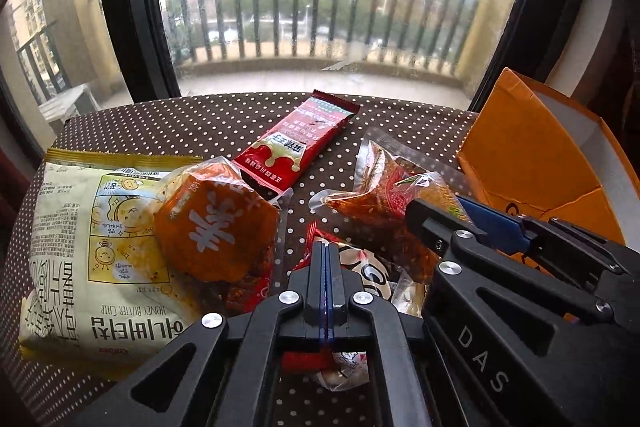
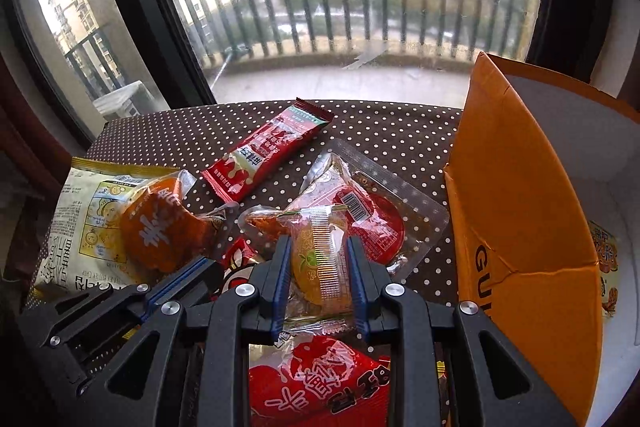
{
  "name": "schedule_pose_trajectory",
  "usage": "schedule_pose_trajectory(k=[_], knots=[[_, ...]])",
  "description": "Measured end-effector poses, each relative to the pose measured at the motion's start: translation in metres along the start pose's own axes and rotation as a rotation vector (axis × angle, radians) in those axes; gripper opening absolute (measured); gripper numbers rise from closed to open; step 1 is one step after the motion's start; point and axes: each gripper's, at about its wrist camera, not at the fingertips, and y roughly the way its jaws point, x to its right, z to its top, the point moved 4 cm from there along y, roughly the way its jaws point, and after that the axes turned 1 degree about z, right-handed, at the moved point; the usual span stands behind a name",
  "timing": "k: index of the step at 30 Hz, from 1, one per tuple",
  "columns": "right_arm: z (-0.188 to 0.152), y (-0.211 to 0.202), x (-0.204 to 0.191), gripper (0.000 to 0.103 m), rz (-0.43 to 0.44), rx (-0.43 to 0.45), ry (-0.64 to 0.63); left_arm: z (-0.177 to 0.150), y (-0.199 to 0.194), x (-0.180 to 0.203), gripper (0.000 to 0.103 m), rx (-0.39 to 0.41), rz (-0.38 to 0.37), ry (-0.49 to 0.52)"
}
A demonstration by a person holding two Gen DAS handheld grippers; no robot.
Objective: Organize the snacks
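Right tongs [image 2: 318,269] were clamped on a small clear-wrapped orange snack pouch [image 2: 320,251] near the pile's middle, presumably for transfer into the open orange box [image 2: 516,195] at right, which already held one packet [image 2: 606,259]. Left tongs [image 1: 327,267] were fully closed over a red-and-white packet [image 1: 360,267]; whether they pinched its wrapper could not be told. Remaining snacks lay scattered on the polka-dot surface [image 1: 192,123].
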Motion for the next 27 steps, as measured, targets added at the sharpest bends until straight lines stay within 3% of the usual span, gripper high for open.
schedule_pose_trajectory(k=[5,8,12,18,27], knots=[[0.002,-0.014,-0.002,0.03,-0.012,0.031,-0.01,-0.001,-0.006,0.004,0.0,0.002,-0.016,0.001],[-0.001,-0.017,0.0,0.03,-0.023,0.032,-0.006,-0.006,-0.008,0.005,0.054,0.0,-0.01,-0.006],[-0.008,-0.021,0.003,0.03,-0.018,0.025,0.004,-0.012,-0.013,0.013,0.08,0.007,-0.008,0.012],[-0.025,-0.031,0.005,0.03,-0.027,0.027,-0.033,-0.028,-0.019,0.019,0.094,0.014,-0.04,0.025],[-0.037,-0.011,0.002,0.029,-0.019,-0.02,-0.052,-0.043,-0.014,0.009,0.097,-0.003,0.028,0.012]])
